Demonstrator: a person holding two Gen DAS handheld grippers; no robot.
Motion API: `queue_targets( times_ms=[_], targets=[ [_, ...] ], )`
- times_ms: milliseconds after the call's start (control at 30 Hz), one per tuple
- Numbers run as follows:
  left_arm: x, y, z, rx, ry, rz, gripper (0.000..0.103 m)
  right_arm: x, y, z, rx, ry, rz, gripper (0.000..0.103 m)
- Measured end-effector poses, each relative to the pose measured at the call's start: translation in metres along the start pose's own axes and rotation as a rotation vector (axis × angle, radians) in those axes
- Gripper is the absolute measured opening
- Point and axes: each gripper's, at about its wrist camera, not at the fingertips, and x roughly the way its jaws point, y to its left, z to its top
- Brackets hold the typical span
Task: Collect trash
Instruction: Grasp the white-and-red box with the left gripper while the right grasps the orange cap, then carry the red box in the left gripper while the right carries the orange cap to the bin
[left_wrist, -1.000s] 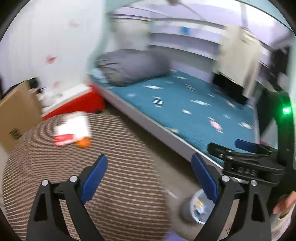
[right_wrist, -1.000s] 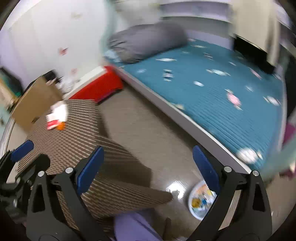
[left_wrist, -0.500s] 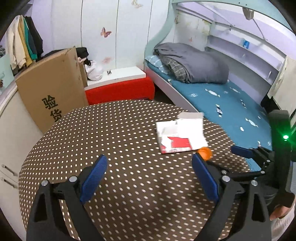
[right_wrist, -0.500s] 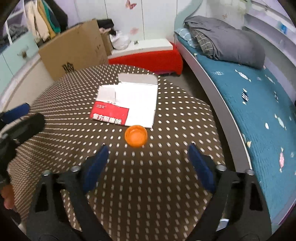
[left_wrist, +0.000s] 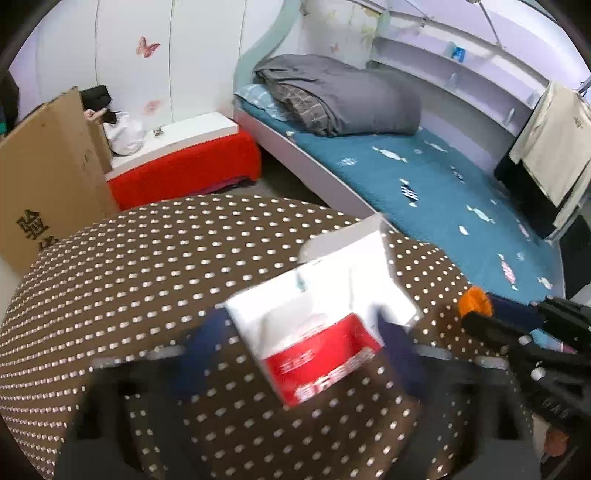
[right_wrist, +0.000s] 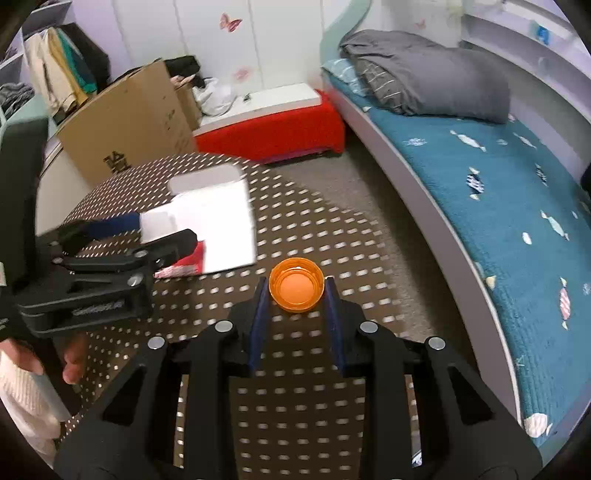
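Left gripper (left_wrist: 306, 354) blurred, jaws closing around flattened carton (left_wrist: 317, 325), contact unclear; right gripper (right_wrist: 293, 295) jaws closing, pinching orange cap (right_wrist: 295, 290).

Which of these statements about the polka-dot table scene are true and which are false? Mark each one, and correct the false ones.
1. The orange bottle cap sits between the right gripper fingers. True.
2. The cap lies with its open side down. False: the open side faces up.
3. The left gripper is at the red and white carton. True.
4. The table has a plain white cloth. False: it is brown with white dots.
5. A grey quilt lies on the bed. True.
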Motion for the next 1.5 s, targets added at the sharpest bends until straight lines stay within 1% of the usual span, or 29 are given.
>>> queue_targets(
  times_ms=[33,67,100,167,200,333,500,600,700,733,867,1000,1033,1133,1167,1233,1300,1400,1433,1500],
  targets=[
    [0.000,-0.002,0.000,0.006,-0.015,-0.020,0.037,-0.002,-0.003,0.000,0.004,-0.002,-0.007,0.029],
    [-0.002,-0.005,-0.002,0.016,-0.015,-0.043,0.037,-0.005,-0.008,0.000,0.010,-0.006,-0.021,0.029],
    [-0.002,-0.008,-0.002,0.028,-0.014,-0.048,0.037,-0.009,-0.010,-0.002,0.014,-0.010,-0.027,0.029],
    [-0.011,-0.022,-0.011,0.089,-0.053,-0.005,0.036,-0.014,-0.017,-0.005,0.028,-0.013,-0.034,0.029],
    [-0.014,-0.028,-0.014,0.107,-0.061,-0.001,0.036,-0.019,-0.022,-0.008,0.037,-0.015,-0.035,0.029],
    [-0.031,-0.058,-0.029,0.139,-0.069,-0.027,0.036,-0.042,-0.038,-0.024,0.068,-0.029,-0.047,0.029],
    [-0.051,-0.103,-0.042,0.173,-0.078,-0.059,0.036,-0.083,-0.068,-0.058,0.124,-0.052,-0.078,0.029],
    [-0.062,-0.136,-0.050,0.198,-0.076,-0.106,0.036,-0.106,-0.091,-0.083,0.169,-0.060,-0.109,0.029],
    [-0.066,-0.175,-0.061,0.221,-0.060,-0.158,0.036,-0.130,-0.116,-0.110,0.228,-0.075,-0.142,0.029],
    [-0.068,-0.194,-0.067,0.244,-0.057,-0.173,0.036,-0.139,-0.125,-0.119,0.244,-0.083,-0.155,0.029],
    [-0.068,-0.255,-0.089,0.302,-0.023,-0.232,0.036,-0.169,-0.159,-0.157,0.311,-0.096,-0.207,0.029],
    [-0.063,-0.312,-0.113,0.361,0.011,-0.297,0.036,-0.194,-0.198,-0.205,0.398,-0.087,-0.265,0.029],
    [-0.061,-0.329,-0.121,0.382,0.023,-0.329,0.037,-0.198,-0.207,-0.217,0.421,-0.083,-0.280,0.029],
    [-0.051,-0.372,-0.148,0.435,0.068,-0.363,0.037,-0.211,-0.230,-0.251,0.482,-0.076,-0.301,0.029],
    [-0.048,-0.382,-0.156,0.448,0.085,-0.379,0.037,-0.215,-0.241,-0.267,0.517,-0.072,-0.307,0.029],
    [-0.036,-0.409,-0.176,0.476,0.132,-0.405,0.037,-0.218,-0.253,-0.289,0.565,-0.059,-0.318,0.029],
    [-0.025,-0.429,-0.192,0.507,0.172,-0.413,0.037,-0.218,-0.267,-0.317,0.623,-0.038,-0.340,0.029],
    [-0.007,-0.461,-0.223,0.560,0.237,-0.450,0.037,-0.216,-0.288,-0.360,0.713,0.004,-0.353,0.029],
    [0.001,-0.474,-0.238,0.578,0.261,-0.454,0.037,-0.214,-0.293,-0.372,0.739,0.018,-0.357,0.029],
    [0.013,-0.487,-0.252,0.597,0.294,-0.452,0.038,-0.209,-0.305,-0.397,0.792,0.050,-0.368,0.029]
  ],
)
